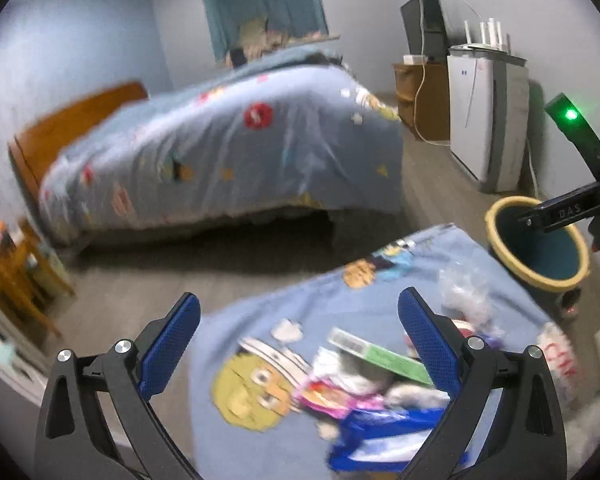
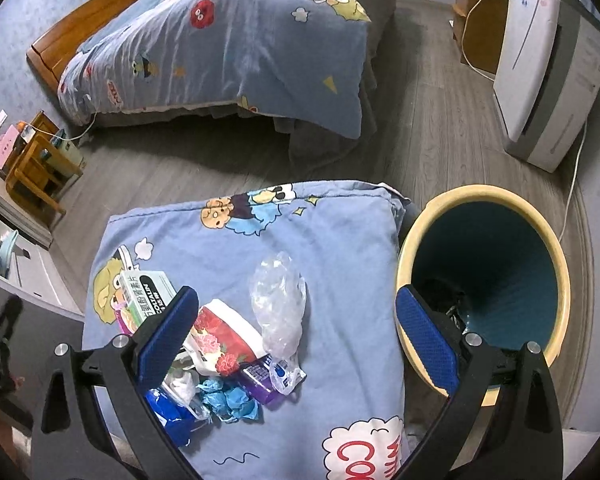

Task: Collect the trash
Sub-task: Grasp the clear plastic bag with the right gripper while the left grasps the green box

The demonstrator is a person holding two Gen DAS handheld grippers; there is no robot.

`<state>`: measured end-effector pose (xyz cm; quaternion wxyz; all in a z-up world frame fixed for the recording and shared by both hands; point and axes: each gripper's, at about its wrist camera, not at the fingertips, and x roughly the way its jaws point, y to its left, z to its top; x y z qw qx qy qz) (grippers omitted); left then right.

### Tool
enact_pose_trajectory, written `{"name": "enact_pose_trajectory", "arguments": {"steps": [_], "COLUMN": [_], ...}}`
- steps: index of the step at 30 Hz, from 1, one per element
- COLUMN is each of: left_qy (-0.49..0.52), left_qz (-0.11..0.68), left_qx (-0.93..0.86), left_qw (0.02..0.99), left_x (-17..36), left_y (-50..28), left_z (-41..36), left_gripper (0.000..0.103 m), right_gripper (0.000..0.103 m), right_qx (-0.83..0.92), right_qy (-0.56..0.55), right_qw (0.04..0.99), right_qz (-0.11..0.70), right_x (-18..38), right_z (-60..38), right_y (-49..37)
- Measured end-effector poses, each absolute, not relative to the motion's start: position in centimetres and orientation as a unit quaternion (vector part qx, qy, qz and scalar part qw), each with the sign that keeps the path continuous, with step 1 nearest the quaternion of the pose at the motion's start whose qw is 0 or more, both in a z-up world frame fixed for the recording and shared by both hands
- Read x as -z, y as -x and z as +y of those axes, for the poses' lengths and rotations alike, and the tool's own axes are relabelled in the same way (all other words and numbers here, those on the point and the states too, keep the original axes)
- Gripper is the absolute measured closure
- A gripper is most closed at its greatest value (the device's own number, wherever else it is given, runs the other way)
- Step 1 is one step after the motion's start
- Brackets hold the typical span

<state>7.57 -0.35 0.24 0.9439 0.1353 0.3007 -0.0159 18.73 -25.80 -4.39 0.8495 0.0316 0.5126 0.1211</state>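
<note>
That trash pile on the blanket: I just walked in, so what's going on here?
A person holds two tongs over a cartoon-print blanket strewn with trash. The right tongs hang open above a clear plastic bag and wrappers, gripping nothing. The left tongs are open too, over the same pile. A yellow-rimmed bin stands beside the blanket; something dark lies at its bottom.
</note>
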Motion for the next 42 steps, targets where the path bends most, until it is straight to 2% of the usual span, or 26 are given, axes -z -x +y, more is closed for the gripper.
{"name": "enact_pose_trajectory", "arguments": {"steps": [10, 20, 26, 33, 39, 40, 42], "left_qy": [-0.078, -0.041, -0.028, -0.008, -0.014, -0.008, -0.003], "left_qz": [0.313, 0.366, 0.426, 0.463, 0.486, 0.489, 0.499], "left_qx": [0.084, 0.078, 0.045, 0.036, 0.009, 0.012, 0.018], "left_qw": [0.943, 0.927, 0.903, 0.886, 0.874, 0.872, 0.867], "left_x": [0.9, 3.7, 7.1, 9.6, 11.7, 12.0, 12.8], "left_y": [-8.1, -9.4, -11.5, -13.6, -15.3, -15.5, -15.8], "left_z": [0.2, 0.0, 0.1, -0.7, -1.8, -1.8, -2.2], "left_gripper": [0.005, 0.005, 0.005, 0.006, 0.009, 0.011, 0.023], "right_gripper": [0.006, 0.006, 0.006, 0.006, 0.006, 0.006, 0.01], "right_qx": [-0.125, -0.132, -0.13, -0.122, -0.122, -0.123, -0.12], "right_qy": [-0.02, 0.001, 0.006, -0.003, 0.011, 0.011, 0.022], "right_qw": [0.846, 0.852, 0.835, 0.825, 0.82, 0.817, 0.812], "right_qz": [0.518, 0.507, 0.534, 0.552, 0.56, 0.563, 0.571], "right_x": [5.6, 6.9, 9.0, 10.6, 11.7, 12.1, 12.8], "right_z": [-24.7, -22.5, -22.5, -23.3, -22.3, -22.1, -21.7], "right_y": [-18.8, -18.5, -19.1, -19.8, -20.5, -20.6, -20.8]}}
